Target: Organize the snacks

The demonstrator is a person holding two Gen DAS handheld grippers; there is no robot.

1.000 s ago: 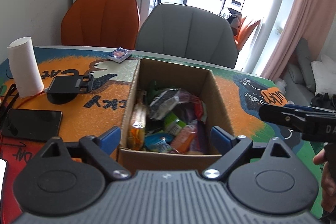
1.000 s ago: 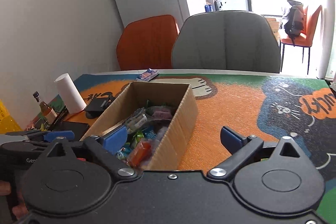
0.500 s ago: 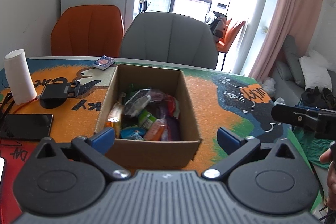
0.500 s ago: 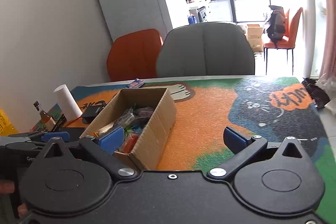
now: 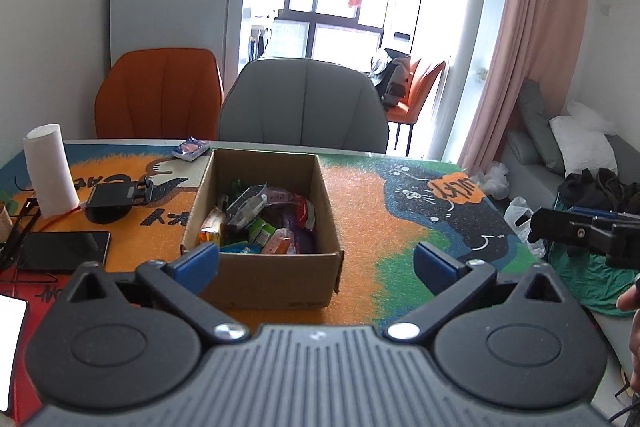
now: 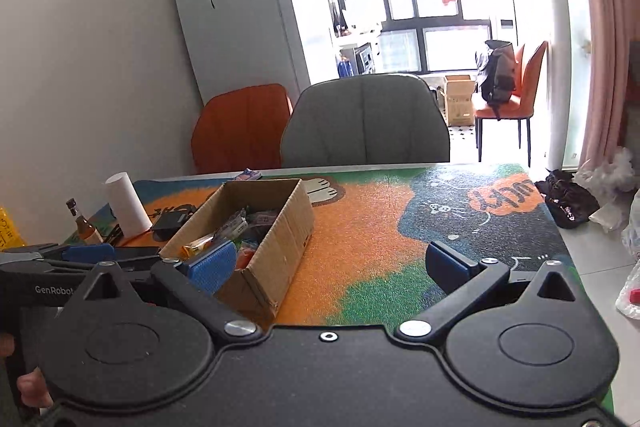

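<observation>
Left wrist view looks down into the cardboard box that holds the snacks: a loose heap of small foil and plastic packets, orange, green, purple and one dark silvery pouch lying on top. They fill the lower part of the box and none lies on the bench outside it, apart from a small blue packet just beyond the box's far left corner.

Judged from their look, the packets are light, soft and crinkly, with slick film that could slip between flat pads. A hold across a packet's flat body or its sealed end seam seems safest; a hard squeeze may crush whatever is inside. They overlap, so lifting one may drag its neighbour along. The box itself is stiff corrugated card, light, and best taken by a side wall near the rim.

The left gripper has its blue fingers spread wide and nothing between them; its jaws have just been opening. It hangs before the box's near wall, apart from it. The right gripper is likewise spread wide and empty, to the right of the box over the orange patch of the patterned mat.

Left of the box stand a white paper roll, a black phone stand and a dark phone. A grey chair and an orange chair stand behind the bench.
</observation>
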